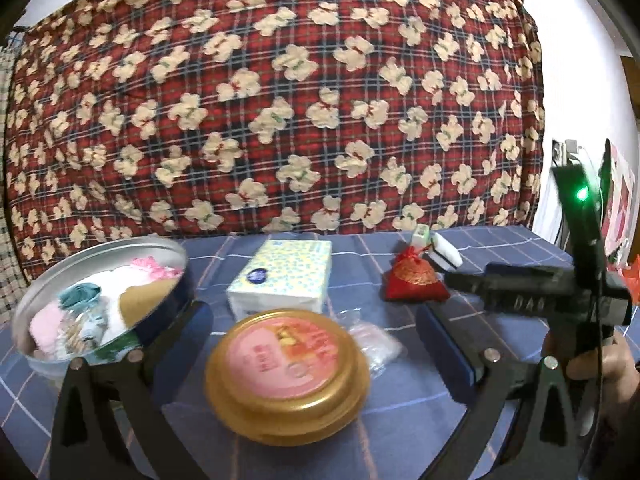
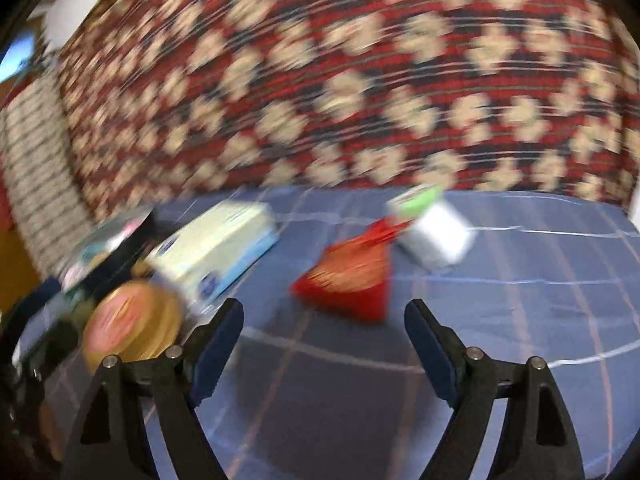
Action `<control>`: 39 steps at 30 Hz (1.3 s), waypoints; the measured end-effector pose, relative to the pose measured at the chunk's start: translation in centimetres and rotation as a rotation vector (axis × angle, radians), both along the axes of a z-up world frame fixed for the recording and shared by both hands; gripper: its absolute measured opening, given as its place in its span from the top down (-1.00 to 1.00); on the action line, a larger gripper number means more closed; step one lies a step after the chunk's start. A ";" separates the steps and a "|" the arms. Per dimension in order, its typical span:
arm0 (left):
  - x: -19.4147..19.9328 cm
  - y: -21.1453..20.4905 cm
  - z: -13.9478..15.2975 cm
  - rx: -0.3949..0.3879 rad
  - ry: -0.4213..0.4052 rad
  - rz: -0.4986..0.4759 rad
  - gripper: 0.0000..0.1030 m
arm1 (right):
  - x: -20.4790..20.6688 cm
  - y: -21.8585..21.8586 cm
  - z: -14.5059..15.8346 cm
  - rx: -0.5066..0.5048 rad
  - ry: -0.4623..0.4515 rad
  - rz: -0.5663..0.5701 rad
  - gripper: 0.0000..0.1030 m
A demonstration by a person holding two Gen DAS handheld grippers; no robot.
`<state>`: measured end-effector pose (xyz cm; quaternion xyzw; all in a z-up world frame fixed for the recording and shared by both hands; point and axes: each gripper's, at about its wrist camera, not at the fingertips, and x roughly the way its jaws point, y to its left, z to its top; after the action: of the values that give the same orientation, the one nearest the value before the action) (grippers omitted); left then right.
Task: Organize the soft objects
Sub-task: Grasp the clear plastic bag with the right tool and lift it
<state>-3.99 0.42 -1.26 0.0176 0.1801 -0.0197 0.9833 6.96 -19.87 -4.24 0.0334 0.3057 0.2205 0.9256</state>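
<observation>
My right wrist view is smeared throughout: the red pouch (image 2: 348,284), tissue box (image 2: 216,248) and gold-lidded tub (image 2: 132,328) lose all detail. The tub's label (image 1: 280,350) print is unreadable in my left view.

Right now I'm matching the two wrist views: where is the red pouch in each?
Left wrist: red pouch right of centre, on the blue cloth.
Right wrist: red pouch near centre, ahead of the open right gripper, blurred.
Shared landmark: the tissue box, left of it.
</observation>
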 end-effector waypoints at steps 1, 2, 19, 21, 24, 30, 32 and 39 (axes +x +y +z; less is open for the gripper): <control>-0.2 0.4 0.1 -0.008 0.002 0.008 -0.99 | 0.0 0.8 -0.2 -0.004 0.014 0.033 -0.32; -0.2 0.9 0.2 -0.018 0.006 0.015 -0.99 | 0.0 1.7 -0.4 -0.010 0.036 0.069 -0.15; -0.1 6.2 0.1 -0.135 0.031 0.107 -0.99 | 2.3 8.7 -3.3 -0.100 0.228 0.271 0.06; -0.1 6.0 0.1 -0.135 0.034 0.105 -0.99 | 2.2 8.7 -3.3 -0.092 0.229 0.297 0.29; 0.1 5.5 0.0 -0.115 0.035 0.103 -0.99 | 2.0 8.3 -3.3 -0.081 0.234 0.336 0.37; 0.7 4.2 0.6 -0.094 0.027 0.081 -0.99 | 2.1 4.6 -3.1 -0.030 0.226 0.260 0.53; 1.0 3.5 0.9 -0.088 0.025 0.060 -0.99 | 2.5 2.2 -2.6 0.015 0.210 0.199 0.53; 4.3 -1.4 1.5 -0.093 0.085 -0.085 -0.99 | 2.5 -6.2 0.5 0.072 0.020 -0.107 0.53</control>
<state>0.35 -0.97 0.28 -0.0216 0.2197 -0.0706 0.9728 9.43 -26.03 -3.76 0.0854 0.3047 0.1811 0.9312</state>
